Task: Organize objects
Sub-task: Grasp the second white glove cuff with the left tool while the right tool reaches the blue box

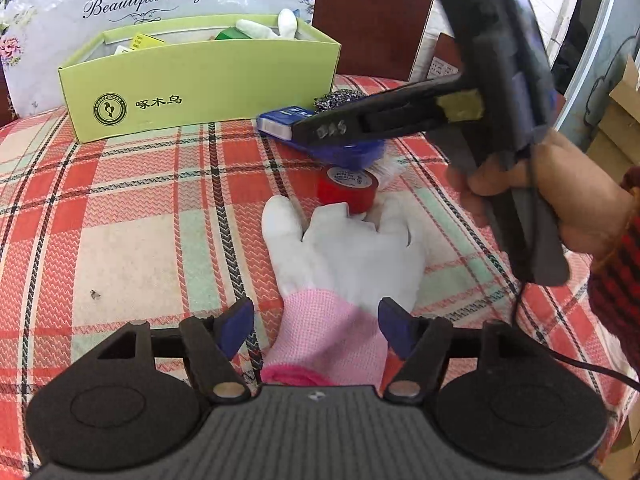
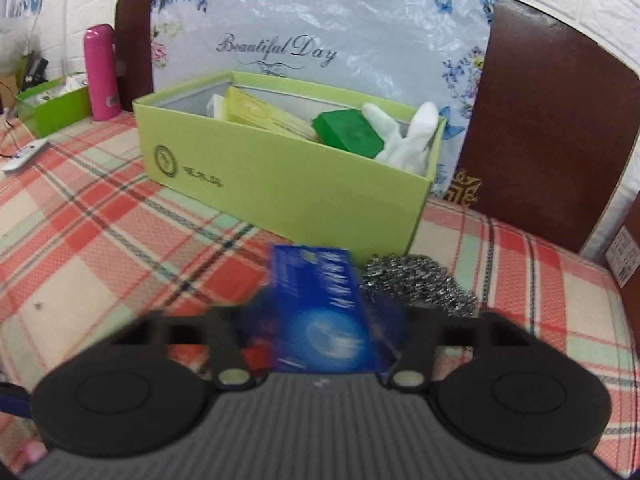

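A white glove with a pink cuff (image 1: 340, 264) lies flat on the plaid tablecloth. My left gripper (image 1: 316, 330) is open, its blue pads on either side of the cuff. A red tape roll (image 1: 347, 189) lies just beyond the glove's fingers. My right gripper (image 2: 320, 332) is shut on a blue box (image 2: 320, 308), held above the cloth; the box also shows in the left wrist view (image 1: 286, 120). A steel scourer (image 2: 416, 284) lies behind it. The green box (image 2: 280, 176) holds a white glove (image 2: 408, 136), a green block (image 2: 348, 130) and yellow packets.
A pink bottle (image 2: 101, 72) and a small green tray (image 2: 52, 108) stand at the far left. A flowered plastic bag (image 2: 320, 32) and dark chair backs (image 2: 540, 120) rise behind the green box. A remote (image 2: 24, 156) lies at the left edge.
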